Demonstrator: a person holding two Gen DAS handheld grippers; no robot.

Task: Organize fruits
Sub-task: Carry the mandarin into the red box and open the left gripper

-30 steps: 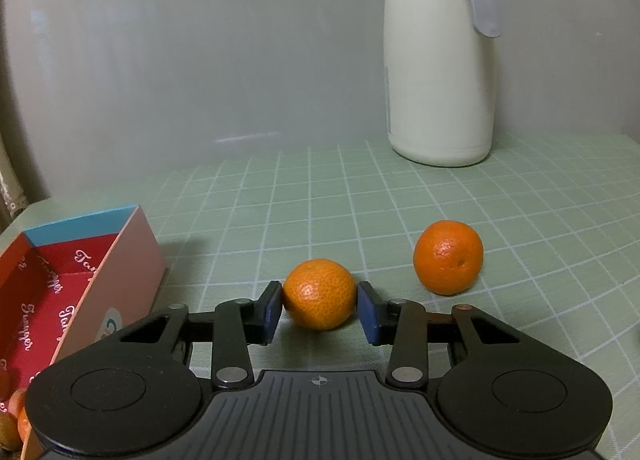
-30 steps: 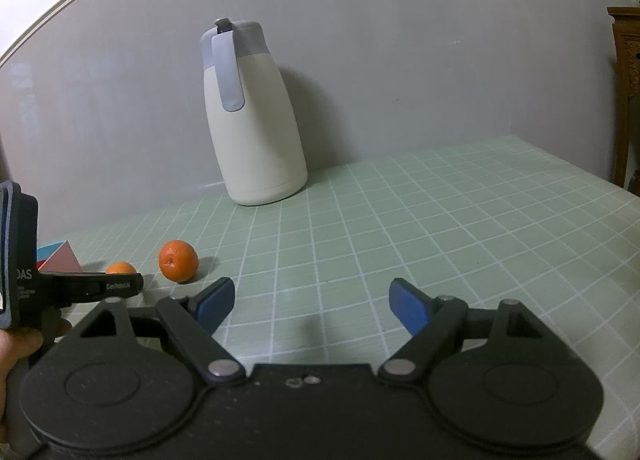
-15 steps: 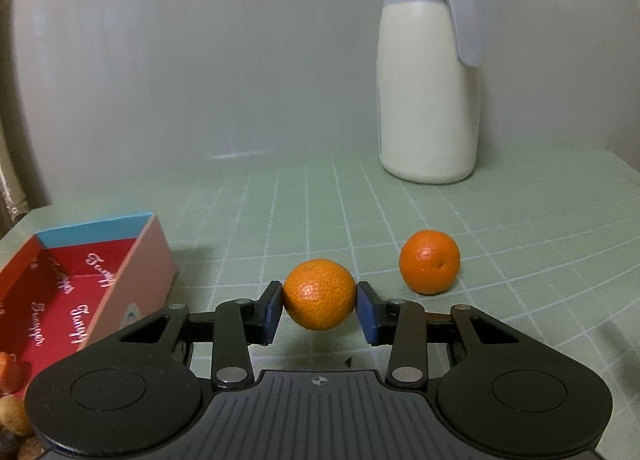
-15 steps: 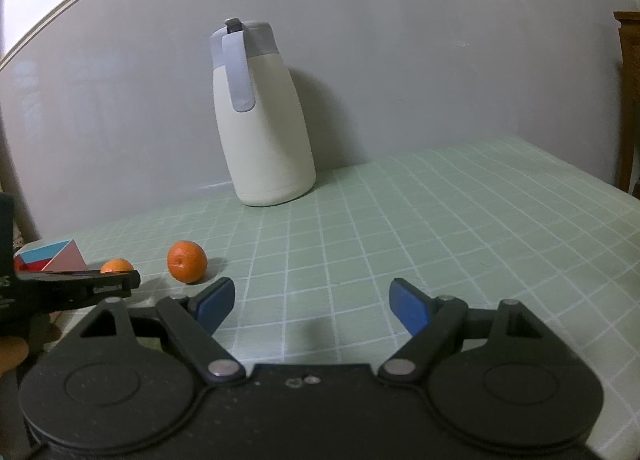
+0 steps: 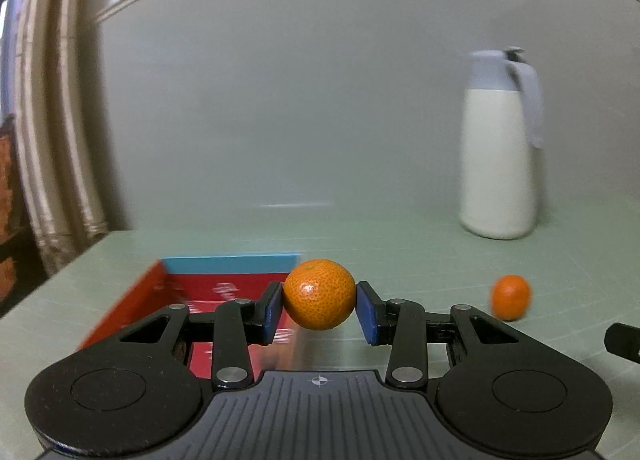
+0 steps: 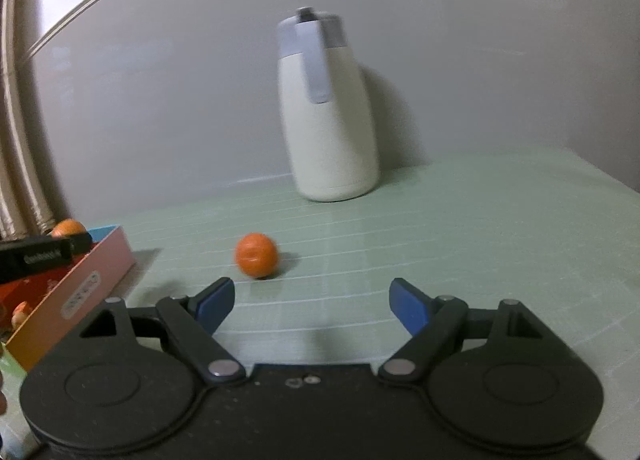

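Note:
My left gripper (image 5: 319, 308) is shut on a small orange tangerine (image 5: 319, 294), held in the air at the right edge of an open red box (image 5: 132, 300) with a blue far wall. A second tangerine (image 5: 511, 297) lies on the green tablecloth to the right. In the right wrist view that second tangerine (image 6: 256, 255) lies ahead and left of my open, empty right gripper (image 6: 310, 302). The box (image 6: 94, 276), pink outside, is at the left, with the left gripper's finger (image 6: 44, 254) and the held tangerine (image 6: 69, 227) above it. Small fruits (image 6: 20, 310) lie inside the box.
A tall cream jug with a grey lid (image 5: 500, 148) stands against the grey wall at the back right; it also shows in the right wrist view (image 6: 328, 112). A curtain (image 5: 52, 132) hangs at the left, past the table's edge. The tablecloth (image 6: 460, 244) is checked green.
My left gripper has lifted the tangerine off the table and swung left toward the box. My right gripper has turned left, bringing the loose tangerine and the box further into its view.

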